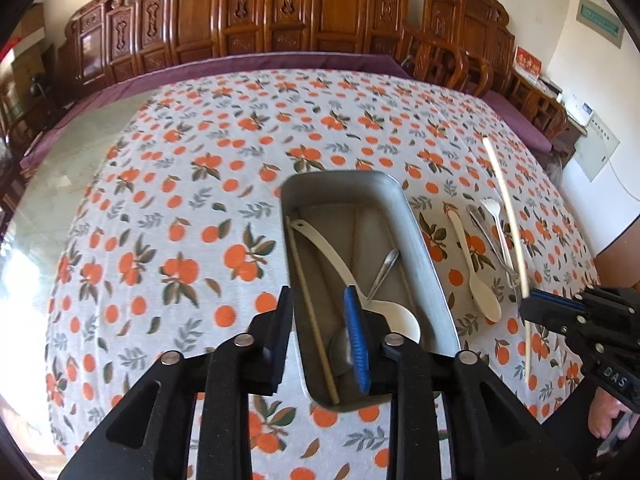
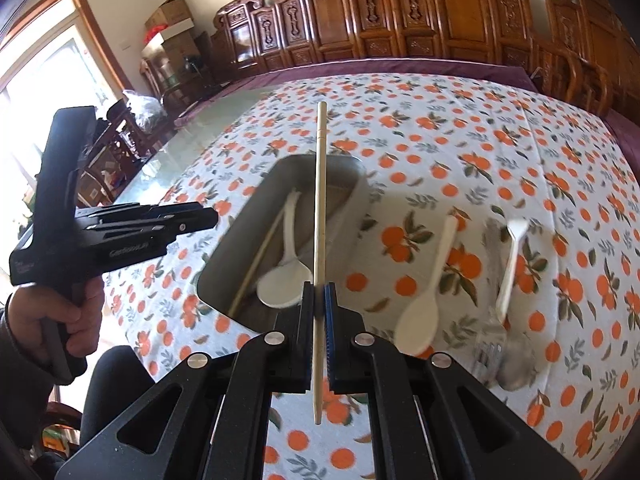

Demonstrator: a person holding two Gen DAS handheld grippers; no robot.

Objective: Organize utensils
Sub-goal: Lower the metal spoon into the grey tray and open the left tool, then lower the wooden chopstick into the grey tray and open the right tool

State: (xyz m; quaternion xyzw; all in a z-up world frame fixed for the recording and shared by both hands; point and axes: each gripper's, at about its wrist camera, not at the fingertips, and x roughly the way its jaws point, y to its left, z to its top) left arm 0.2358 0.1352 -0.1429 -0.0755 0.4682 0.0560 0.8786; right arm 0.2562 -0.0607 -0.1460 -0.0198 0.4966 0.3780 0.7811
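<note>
The metal tray [image 1: 416,240] sits on the orange-print cloth [image 1: 160,200] and holds a white ladle [image 1: 394,322], a chopstick [image 1: 312,312] and a metal spoon [image 1: 382,270]. The left gripper [image 1: 320,336] hovers over the tray's near end, jaws parted and empty. The right gripper [image 2: 319,322] clamps a second chopstick [image 2: 320,200], lifted beside the tray. Only the right view shows the left hand [image 2: 60,312]. A white spoon [image 2: 424,312] and fork [image 2: 510,264] lie on the cloth, right of the tray.

A home dining room: a row of carved reddish-brown wooden chair backs [image 1: 280,12] lines the far edge of a glass-topped table [image 1: 72,152] under a white cloth printed with oranges [image 1: 192,208]. Cardboard boxes [image 2: 170,20] stack beside a sunlit window [image 2: 48,76].
</note>
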